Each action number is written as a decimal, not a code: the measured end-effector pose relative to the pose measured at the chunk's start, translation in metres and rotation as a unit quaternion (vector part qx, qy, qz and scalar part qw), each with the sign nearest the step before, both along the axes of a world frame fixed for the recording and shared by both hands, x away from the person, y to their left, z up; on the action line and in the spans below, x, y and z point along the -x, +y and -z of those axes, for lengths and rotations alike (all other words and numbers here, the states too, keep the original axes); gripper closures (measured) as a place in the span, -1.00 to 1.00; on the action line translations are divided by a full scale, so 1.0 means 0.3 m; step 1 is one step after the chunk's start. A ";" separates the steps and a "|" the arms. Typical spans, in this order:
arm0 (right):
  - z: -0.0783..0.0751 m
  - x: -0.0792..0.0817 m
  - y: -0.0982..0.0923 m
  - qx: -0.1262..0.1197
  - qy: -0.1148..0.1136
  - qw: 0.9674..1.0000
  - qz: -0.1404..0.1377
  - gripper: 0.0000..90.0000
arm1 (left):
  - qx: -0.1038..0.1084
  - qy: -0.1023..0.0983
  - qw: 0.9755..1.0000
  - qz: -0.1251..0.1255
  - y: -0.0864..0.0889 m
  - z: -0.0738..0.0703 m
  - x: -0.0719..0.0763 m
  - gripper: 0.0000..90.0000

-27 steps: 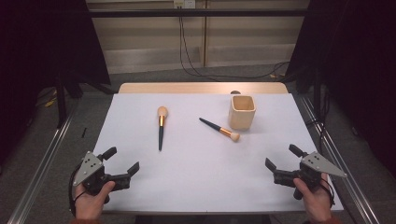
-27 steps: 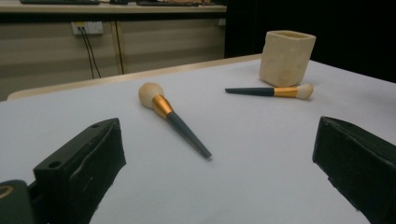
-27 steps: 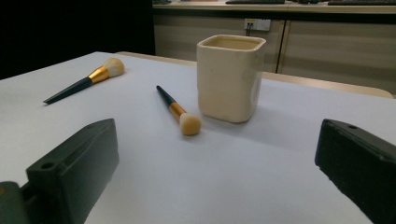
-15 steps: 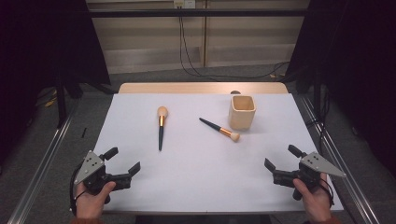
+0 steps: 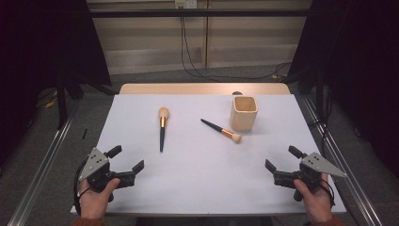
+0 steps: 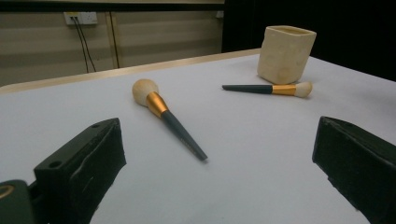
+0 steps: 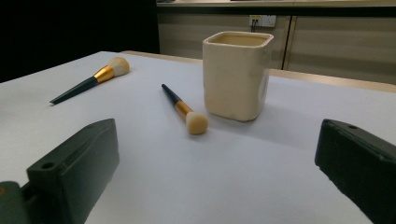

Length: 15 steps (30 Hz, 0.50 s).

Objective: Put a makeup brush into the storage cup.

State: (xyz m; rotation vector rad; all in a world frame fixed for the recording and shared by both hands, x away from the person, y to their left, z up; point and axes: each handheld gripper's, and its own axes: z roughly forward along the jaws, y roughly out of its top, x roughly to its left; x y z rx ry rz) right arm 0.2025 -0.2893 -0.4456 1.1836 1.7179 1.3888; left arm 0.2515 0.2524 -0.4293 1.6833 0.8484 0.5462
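Observation:
Two makeup brushes lie on the white table top (image 5: 202, 165). The larger brush (image 5: 162, 128) (image 6: 166, 115) (image 7: 88, 81) has a dark handle, a gold ferrule and a round tan head pointing away. The smaller brush (image 5: 221, 130) (image 6: 267, 88) (image 7: 183, 111) lies slantwise, its head close to the cream square cup (image 5: 243, 113) (image 6: 285, 54) (image 7: 237, 74), which stands upright. My left gripper (image 5: 126, 160) (image 6: 219, 172) is open at the near left corner, nothing between its jaws. At the near right corner my right gripper (image 5: 283, 158) (image 7: 219, 172) is open too, holding nothing.
A strip of wooden table edge (image 5: 202, 88) shows beyond the white sheet. Metal rails (image 5: 42, 165) run along both sides of the table. Cables (image 5: 193, 52) hang down the back wall to the floor. Dark curtains flank the scene.

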 end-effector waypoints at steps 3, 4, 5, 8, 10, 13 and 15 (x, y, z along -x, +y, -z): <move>-0.002 0.001 0.001 0.003 -0.003 1.000 0.001 -1.00 | -0.003 -0.003 1.000 0.009 -0.007 -0.003 -0.018 -0.95; -0.003 0.002 0.001 0.003 -0.003 1.000 0.000 -1.00 | -0.005 -0.002 1.000 0.011 -0.008 -0.005 -0.023 -0.95; -0.003 0.003 0.003 0.002 0.000 1.000 0.000 -1.00 | -0.003 -0.002 1.000 0.012 -0.011 -0.007 -0.027 -0.95; -0.003 0.002 0.007 0.002 -0.002 1.000 -0.002 -1.00 | -0.005 -0.006 1.000 0.014 -0.024 -0.017 -0.045 -0.94; -0.002 0.001 0.009 0.002 0.000 1.000 -0.004 -1.00 | -0.005 -0.011 1.000 0.014 -0.035 -0.025 -0.061 -0.94; -0.001 0.001 0.008 0.003 0.000 1.000 -0.005 -1.00 | -0.011 -0.014 1.000 0.014 -0.050 -0.032 -0.084 -0.94; -0.001 0.001 0.008 0.001 0.000 1.000 -0.005 -1.00 | -0.014 -0.015 1.000 0.013 -0.056 -0.034 -0.098 -0.94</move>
